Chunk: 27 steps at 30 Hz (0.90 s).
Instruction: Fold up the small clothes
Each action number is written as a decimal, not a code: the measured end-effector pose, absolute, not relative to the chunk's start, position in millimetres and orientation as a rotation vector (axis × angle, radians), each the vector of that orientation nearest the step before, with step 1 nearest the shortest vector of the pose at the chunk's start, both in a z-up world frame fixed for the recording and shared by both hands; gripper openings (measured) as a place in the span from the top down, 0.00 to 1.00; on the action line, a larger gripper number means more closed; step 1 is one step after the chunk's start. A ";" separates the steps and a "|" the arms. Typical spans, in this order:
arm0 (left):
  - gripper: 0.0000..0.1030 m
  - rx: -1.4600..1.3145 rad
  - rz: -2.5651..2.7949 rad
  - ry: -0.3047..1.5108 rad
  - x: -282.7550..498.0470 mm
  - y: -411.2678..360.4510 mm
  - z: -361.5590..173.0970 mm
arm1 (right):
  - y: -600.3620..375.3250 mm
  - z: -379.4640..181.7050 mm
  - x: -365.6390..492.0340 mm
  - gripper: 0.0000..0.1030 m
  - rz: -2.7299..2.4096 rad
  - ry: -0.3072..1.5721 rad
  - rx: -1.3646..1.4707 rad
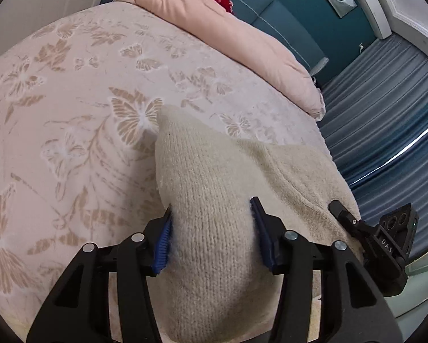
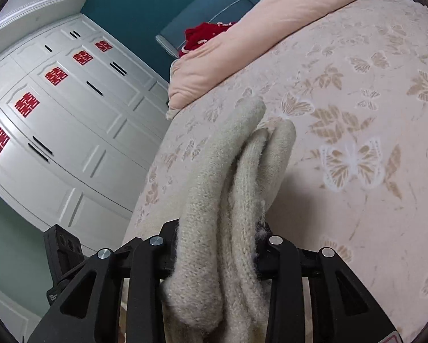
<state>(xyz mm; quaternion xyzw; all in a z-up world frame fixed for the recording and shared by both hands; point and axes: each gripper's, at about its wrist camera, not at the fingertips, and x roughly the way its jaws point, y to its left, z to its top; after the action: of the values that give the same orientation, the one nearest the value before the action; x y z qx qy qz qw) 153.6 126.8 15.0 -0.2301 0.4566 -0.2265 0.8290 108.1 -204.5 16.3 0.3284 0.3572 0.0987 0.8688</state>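
Cream knit filled both views: I had the sweater [image 1: 211,228] bunched between the left gripper [image 1: 212,230] and its blue pads [image 1: 162,243], which pinched a thick fold. On my right gripper [image 2: 219,245], wool hid the fingertips entirely, though the garment [image 2: 231,194] was clamped between them in rolled layers. Its lower edges ran out of frame. It draped onto the butterfly-patterned bedspread [image 1: 71,108], near a pink quilt [image 2: 256,28].
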 end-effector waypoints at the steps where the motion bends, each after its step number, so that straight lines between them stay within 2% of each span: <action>1: 0.50 -0.481 -0.481 0.978 153.2 124.0 10.4 | -211.1 1.1 107.6 0.66 0.173 0.782 0.677; 4: 0.46 -0.374 -0.393 1.088 158.6 107.3 -37.7 | -233.2 -76.2 109.8 0.60 -0.001 1.030 0.678; 5: 0.45 -0.332 -0.330 1.149 160.3 103.7 -57.0 | -241.6 -85.0 100.8 0.60 -0.016 1.019 0.729; 6: 0.43 -0.379 -0.342 1.131 155.7 108.4 -63.7 | -246.8 -75.5 88.2 0.60 0.002 0.940 0.785; 8: 0.44 -0.441 -0.310 1.102 143.8 120.1 -51.0 | -242.7 -40.8 70.5 0.60 0.001 0.845 0.715; 11: 0.42 -0.365 -0.314 1.018 123.1 124.0 -14.7 | -220.2 -0.6 54.9 0.61 0.089 0.772 0.569; 13: 0.33 -0.318 -0.298 0.965 107.3 121.4 1.9 | -200.6 -2.7 53.0 0.68 0.131 0.805 0.494; 15: 0.31 -0.265 -0.295 0.971 98.2 110.1 1.3 | -181.6 -28.8 55.6 0.75 0.121 0.895 0.383; 17: 0.31 -0.188 -0.281 1.013 92.4 93.2 -11.5 | -180.0 -63.4 60.3 0.98 0.072 0.997 0.336; 20: 0.31 -0.141 -0.278 1.081 84.3 81.5 -32.2 | -186.5 -46.6 51.6 0.97 0.049 0.953 0.425; 23: 0.31 -0.111 -0.285 1.098 75.7 80.7 -42.1 | -176.2 -18.4 47.4 0.93 0.096 0.916 0.374; 25: 0.31 -0.095 -0.260 1.115 74.8 82.1 -50.0 | -173.1 -30.3 50.6 0.93 0.069 0.965 0.302; 27: 0.31 -0.125 -0.231 1.140 76.2 86.4 -54.1 | -183.2 -65.1 55.2 1.00 0.015 1.057 0.290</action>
<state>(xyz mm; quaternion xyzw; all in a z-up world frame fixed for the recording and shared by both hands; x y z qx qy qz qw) 76.2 86.4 -54.1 -0.0590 0.5380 -0.1090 0.8338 55.2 -183.2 -65.1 0.1377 0.5024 0.0070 0.8536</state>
